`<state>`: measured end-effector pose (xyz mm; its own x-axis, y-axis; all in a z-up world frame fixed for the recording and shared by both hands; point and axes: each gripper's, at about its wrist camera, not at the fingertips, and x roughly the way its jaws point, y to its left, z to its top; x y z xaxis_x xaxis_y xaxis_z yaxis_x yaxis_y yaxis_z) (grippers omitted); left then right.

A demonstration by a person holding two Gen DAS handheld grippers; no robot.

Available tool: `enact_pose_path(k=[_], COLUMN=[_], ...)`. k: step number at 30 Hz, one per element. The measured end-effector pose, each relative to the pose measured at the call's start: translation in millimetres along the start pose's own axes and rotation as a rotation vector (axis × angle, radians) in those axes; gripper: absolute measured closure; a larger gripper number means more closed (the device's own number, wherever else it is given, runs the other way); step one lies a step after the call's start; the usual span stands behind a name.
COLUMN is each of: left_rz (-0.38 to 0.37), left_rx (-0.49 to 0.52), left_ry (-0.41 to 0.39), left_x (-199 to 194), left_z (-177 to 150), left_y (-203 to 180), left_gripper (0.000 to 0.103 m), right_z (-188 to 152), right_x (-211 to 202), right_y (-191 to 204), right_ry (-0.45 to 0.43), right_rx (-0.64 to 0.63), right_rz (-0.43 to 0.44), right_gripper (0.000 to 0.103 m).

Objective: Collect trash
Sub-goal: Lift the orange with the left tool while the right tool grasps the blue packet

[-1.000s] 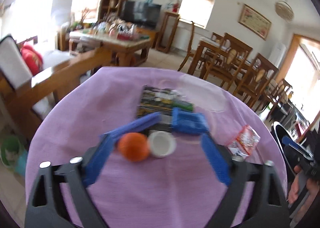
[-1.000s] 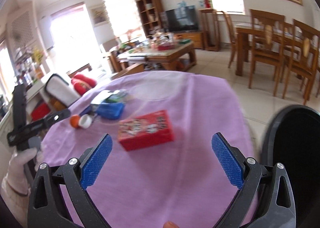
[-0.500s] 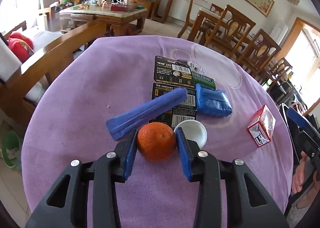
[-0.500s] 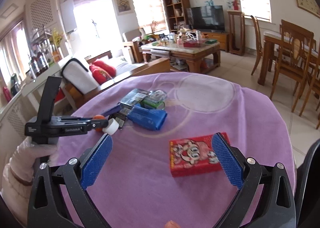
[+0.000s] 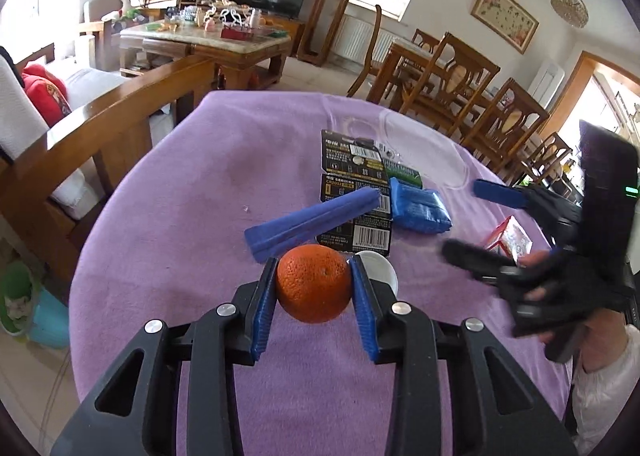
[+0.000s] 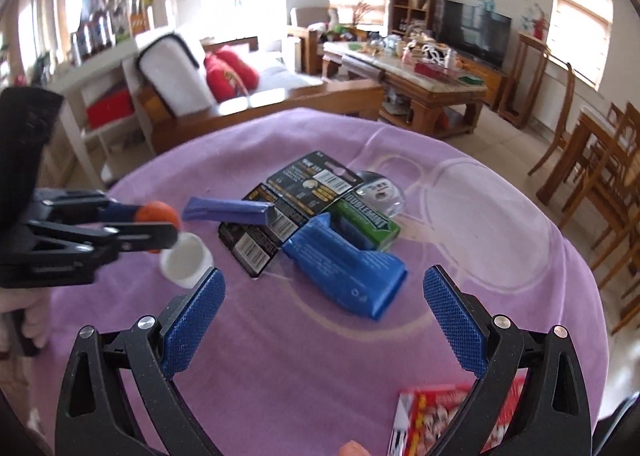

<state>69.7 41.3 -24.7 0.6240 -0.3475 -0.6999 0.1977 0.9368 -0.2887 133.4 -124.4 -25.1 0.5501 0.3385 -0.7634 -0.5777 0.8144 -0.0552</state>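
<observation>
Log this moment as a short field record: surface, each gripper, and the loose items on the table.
surface: round table with purple cloth
left gripper: pads pressed on the orange
right gripper: open, empty, above the blue packet
beside orange: white cup
middle of table: black battery cards, blue stick wrapper, green gum pack
near edge: red box, partly hidden behind the right gripper
</observation>
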Motion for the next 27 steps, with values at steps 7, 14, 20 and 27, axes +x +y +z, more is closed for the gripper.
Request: enact_pose_path(k=[7,14,20,27], left_rz=[-0.036,-0.046,-0.063,-0.071], left_rx=[-0.034,-0.012,0.002,0.018], left_ry=[-0.042,0.010,0.068,0.098], left_x=[-6.5,4.7,8.0,0.5], left_z=[1.2,5.6,-1.5,-17.6], left_y=[7.9,6.0,6.9,8.0], left_gripper=[0.067,0.067,0.066,0.065], right_z=[9.2,2.2,-12.5,-32.9], right_x=[35.0,21.5,-2.1,-24.9], right_y=[-1.3,-12.2,-7.1,18.6], right_ry=[0.082,0.078,0.035,0.019], right_rx=[-0.024,0.032,0.077,0.075], right_rz=[-0.043,-0.032,0.017,0.065], right_gripper=[0.034,0.077,0.082,0.082])
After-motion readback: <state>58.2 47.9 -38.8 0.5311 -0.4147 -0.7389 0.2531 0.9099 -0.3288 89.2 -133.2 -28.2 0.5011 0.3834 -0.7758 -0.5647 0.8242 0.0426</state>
